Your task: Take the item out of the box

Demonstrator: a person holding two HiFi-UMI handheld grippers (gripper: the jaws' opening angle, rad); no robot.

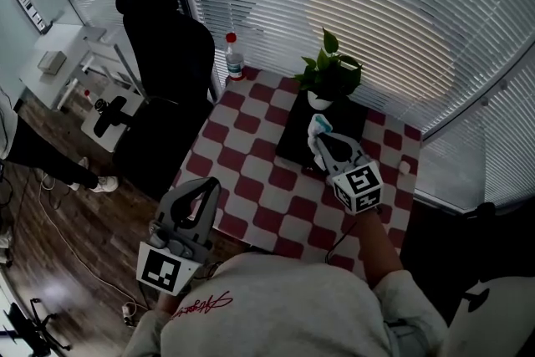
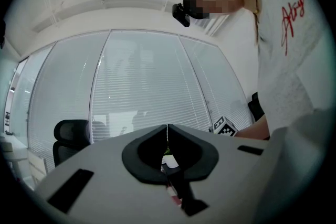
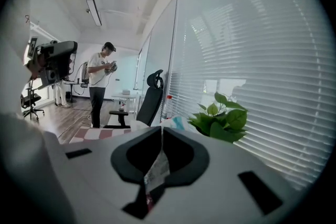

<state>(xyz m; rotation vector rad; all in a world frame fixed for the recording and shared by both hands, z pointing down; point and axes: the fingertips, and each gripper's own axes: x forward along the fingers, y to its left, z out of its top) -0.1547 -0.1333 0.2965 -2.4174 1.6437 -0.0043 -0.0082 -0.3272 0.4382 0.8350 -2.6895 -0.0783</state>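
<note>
Item [image 1: 320, 124]: pale, teal-tipped packet pinched at the tips of the right gripper [image 1: 318, 136], largely hidden behind the gripper's body, its print too small to read. Black box [image 1: 292, 138]: just beneath and beyond those tips, its near part covered by the gripper, its inside not to be made out. Bottle [image 1: 235, 58]: well beyond the left gripper [image 1: 205, 185], label too small to tell.

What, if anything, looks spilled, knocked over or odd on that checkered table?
Nothing stands out. The potted plant and the red-capped bottle stand upright, the checkered cloth lies flat, and no spill shows. The right gripper is shut on a small packet above the black box.
</note>
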